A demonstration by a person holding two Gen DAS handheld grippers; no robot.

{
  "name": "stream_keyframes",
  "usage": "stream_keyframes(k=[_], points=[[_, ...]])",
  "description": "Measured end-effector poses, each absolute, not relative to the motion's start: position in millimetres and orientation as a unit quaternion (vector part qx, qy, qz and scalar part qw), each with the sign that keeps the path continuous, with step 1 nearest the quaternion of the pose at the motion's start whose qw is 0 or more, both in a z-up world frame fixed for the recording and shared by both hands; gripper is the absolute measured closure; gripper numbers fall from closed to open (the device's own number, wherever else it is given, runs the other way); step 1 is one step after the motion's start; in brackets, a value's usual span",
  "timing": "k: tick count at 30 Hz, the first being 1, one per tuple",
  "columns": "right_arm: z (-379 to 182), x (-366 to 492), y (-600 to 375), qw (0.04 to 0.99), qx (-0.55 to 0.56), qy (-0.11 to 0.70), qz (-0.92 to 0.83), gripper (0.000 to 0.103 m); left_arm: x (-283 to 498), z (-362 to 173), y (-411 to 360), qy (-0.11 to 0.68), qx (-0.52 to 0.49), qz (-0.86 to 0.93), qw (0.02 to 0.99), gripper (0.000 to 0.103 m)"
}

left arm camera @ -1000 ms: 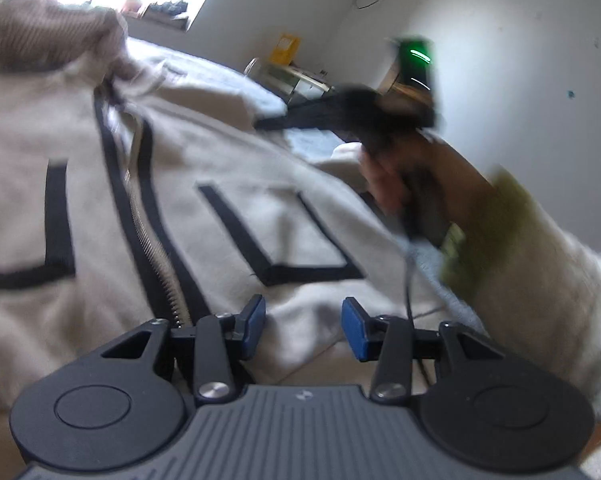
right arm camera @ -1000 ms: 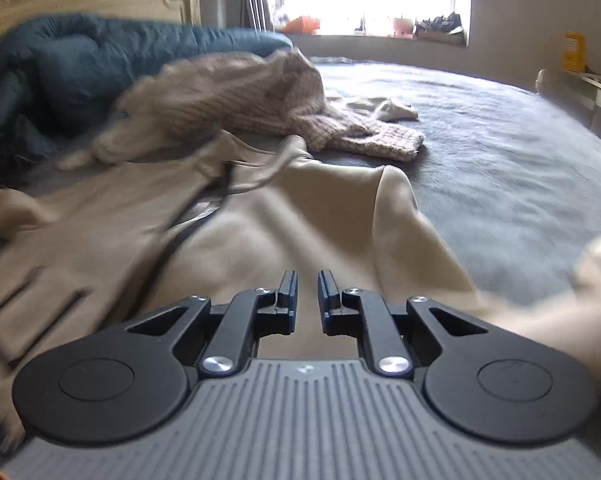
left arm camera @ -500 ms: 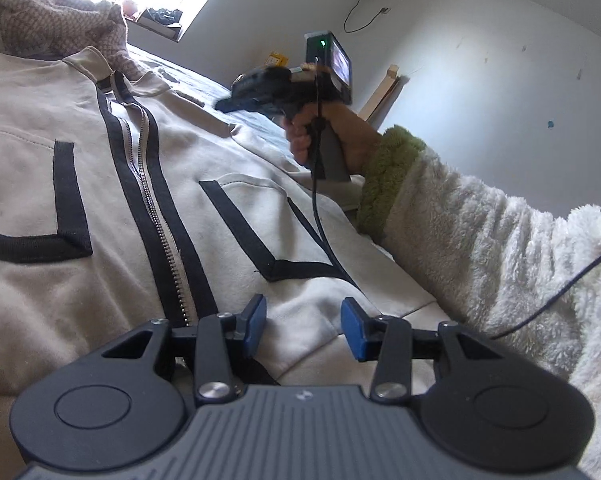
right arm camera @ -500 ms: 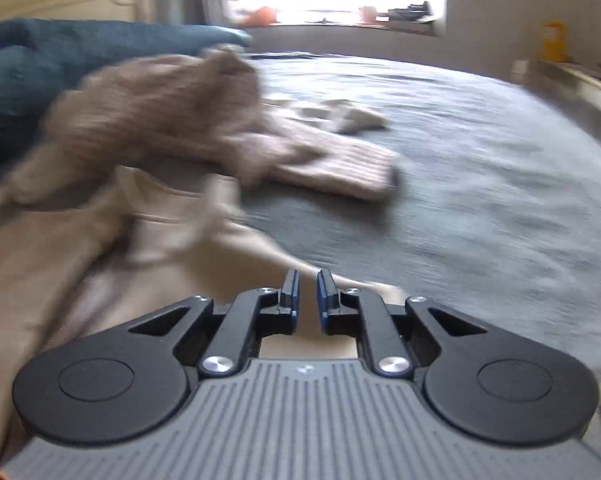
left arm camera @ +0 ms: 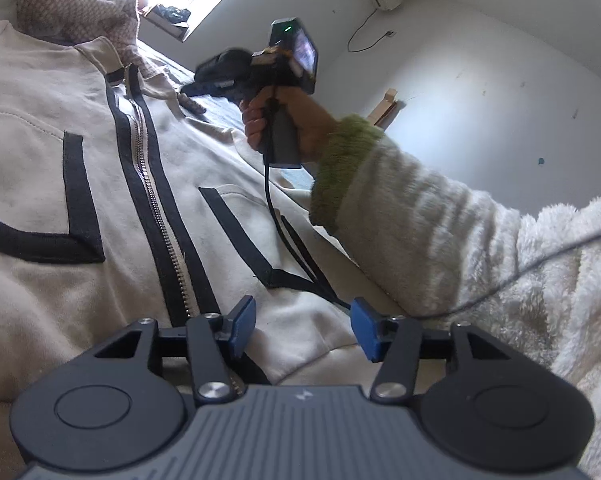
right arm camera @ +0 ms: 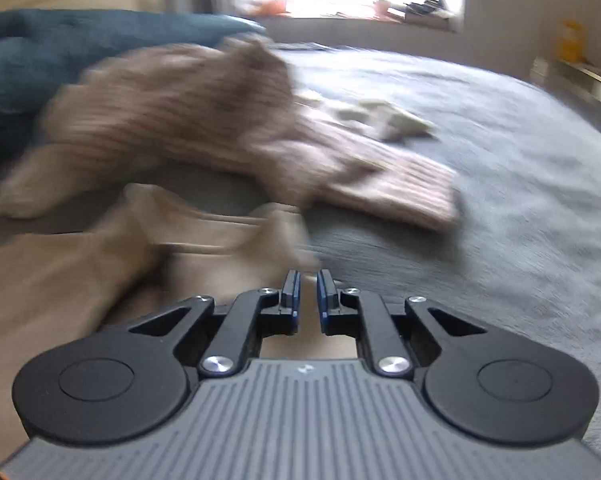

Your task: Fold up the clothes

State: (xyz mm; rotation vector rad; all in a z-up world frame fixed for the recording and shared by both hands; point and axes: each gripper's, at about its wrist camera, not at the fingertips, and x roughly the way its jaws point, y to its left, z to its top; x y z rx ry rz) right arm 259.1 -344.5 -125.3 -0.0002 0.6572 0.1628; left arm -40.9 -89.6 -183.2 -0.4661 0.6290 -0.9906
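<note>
Cream zip-front jacket with black trim (left arm camera: 204, 200) lies spread face up on the grey bedspread (right arm camera: 520, 168), collar toward the window. My left gripper (left arm camera: 303, 330) sits low at the hem just beside the zip; its jaws are opening, hem cloth under the gap, blue pads (left arm camera: 242, 326) pressing nothing. My right gripper (right arm camera: 308, 290) is nearly shut, and I judge it pinches a fold of the same jacket, though blur hides the exact contact. A knitted beige sweater (right arm camera: 204, 120) lies crumpled beyond the collar. Step in hand, as I read it: folding in the right side. Next I must lay that fold flat across the front, let go, and keep the hem straight.
</note>
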Motion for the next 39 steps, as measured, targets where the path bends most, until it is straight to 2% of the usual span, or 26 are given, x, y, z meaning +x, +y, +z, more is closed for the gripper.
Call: stream_keyframes(k=[4, 7, 13, 18, 23, 25, 28, 35, 39], points=[[-137.4, 267.3, -310.2, 0.917, -0.021, 0.368, 0.149, 0.094, -43.1, -184.7, -89.6, 0.288, -0.217, -0.466, 0.808, 0.047], [-170.6, 291.7, -295.4, 0.924, -0.049, 0.359, 0.123, 0.095, -44.7, -184.1, -88.5, 0.287, -0.219, -0.463, 0.81, 0.047], [-153.7, 300.0, -302.0, 0.937, -0.023, 0.34, 0.077, 0.094, -47.7, -183.5, -88.7, 0.283, -0.223, -0.46, 0.811, 0.045], [-97.2, 243.4, -342.2, 0.953, 0.023, 0.298, 0.059, 0.092, -48.5, -179.7, -83.0, 0.284, -0.239, -0.452, 0.811, 0.043], [-39.8, 152.5, -379.3, 0.957, -0.003, 0.285, 0.058, 0.088, -61.8, -169.2, -68.9, 0.272, -0.241, -0.433, 0.825, 0.04], [-33.2, 110.2, -387.1, 0.953, -0.016, 0.294, 0.069, 0.086, -67.6, -165.4, -65.7, 0.277, -0.23, -0.424, 0.831, 0.04], [-49.8, 48.9, -392.3, 0.941, -0.025, 0.323, 0.098, 0.085, -75.6, -161.2, -63.6, 0.291, -0.2, -0.406, 0.843, 0.04], [-149.4, -39.3, -412.5, 0.914, -0.006, 0.4, 0.072, 0.086, -90.6, -145.8, -56.4, 0.298, -0.139, -0.369, 0.869, 0.04], [-116.5, -72.2, -420.5, 0.938, 0.018, 0.342, 0.051, 0.085, -110.3, -126.1, -45.3, 0.278, -0.11, -0.351, 0.887, 0.04]])
